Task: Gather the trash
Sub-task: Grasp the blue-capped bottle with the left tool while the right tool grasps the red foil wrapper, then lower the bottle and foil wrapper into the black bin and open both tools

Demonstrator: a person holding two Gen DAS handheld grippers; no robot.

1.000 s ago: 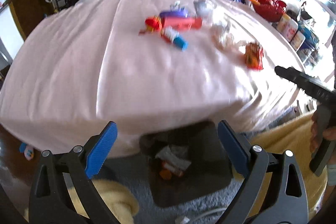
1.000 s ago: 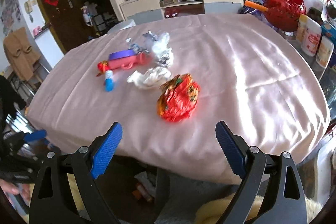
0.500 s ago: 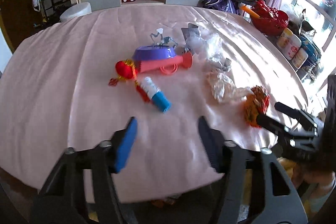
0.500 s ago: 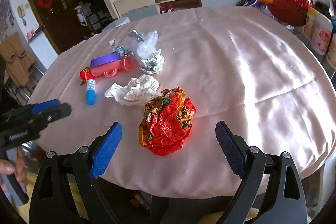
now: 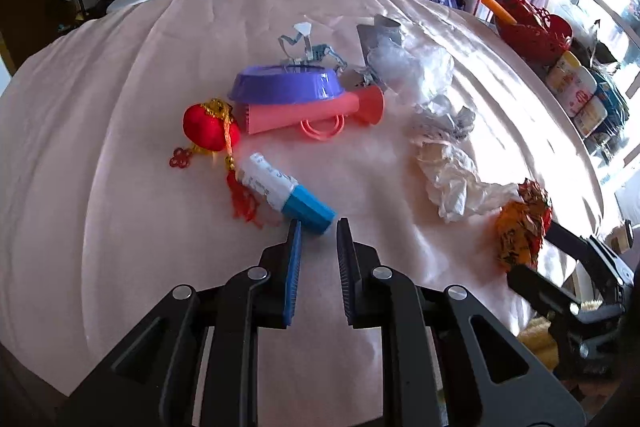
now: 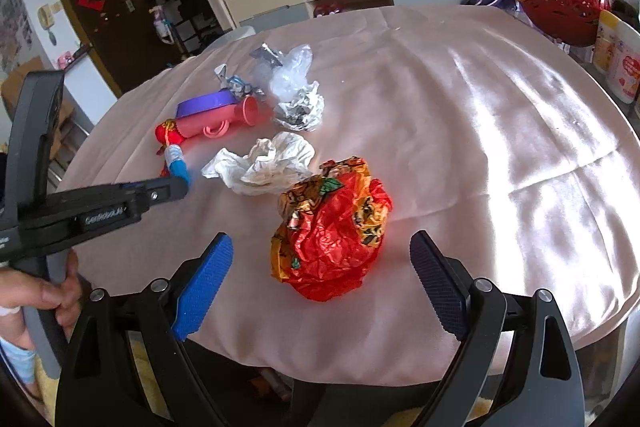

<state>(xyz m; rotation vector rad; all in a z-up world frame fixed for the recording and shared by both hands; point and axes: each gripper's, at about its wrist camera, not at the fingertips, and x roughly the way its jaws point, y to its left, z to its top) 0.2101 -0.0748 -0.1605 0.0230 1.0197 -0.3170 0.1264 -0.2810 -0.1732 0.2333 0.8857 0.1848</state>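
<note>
On the pink tablecloth (image 5: pixel 120 107) lies a white tube with a blue cap (image 5: pixel 280 187). My left gripper (image 5: pixel 318 223) is closing, and its fingertips sit on either side of the cap's end, touching it. In the right wrist view the tube (image 6: pixel 177 163) meets the tip of the left gripper (image 6: pixel 172 187). My right gripper (image 6: pixel 322 241) stands open around a crumpled red-and-orange wrapper (image 6: pixel 332 227), with neither pad touching it. A crumpled white tissue (image 6: pixel 268 163) lies just beyond the wrapper.
Further back lie a purple bowl (image 5: pixel 286 85), a pink toy horn (image 5: pixel 312 111), a red tasselled ornament (image 5: pixel 210 127), clear plastic (image 5: pixel 416 67) and crumpled foil (image 6: pixel 300 107). A red basket (image 6: pixel 560 3) and jars (image 5: pixel 572 87) stand to the right. A hand (image 6: pixel 48 291) holds the left gripper's handle.
My left gripper came in over the table from the bin below the edge, closing from wide apart down to the tube's cap. My right gripper moved closer around the wrapper and stayed open.
</note>
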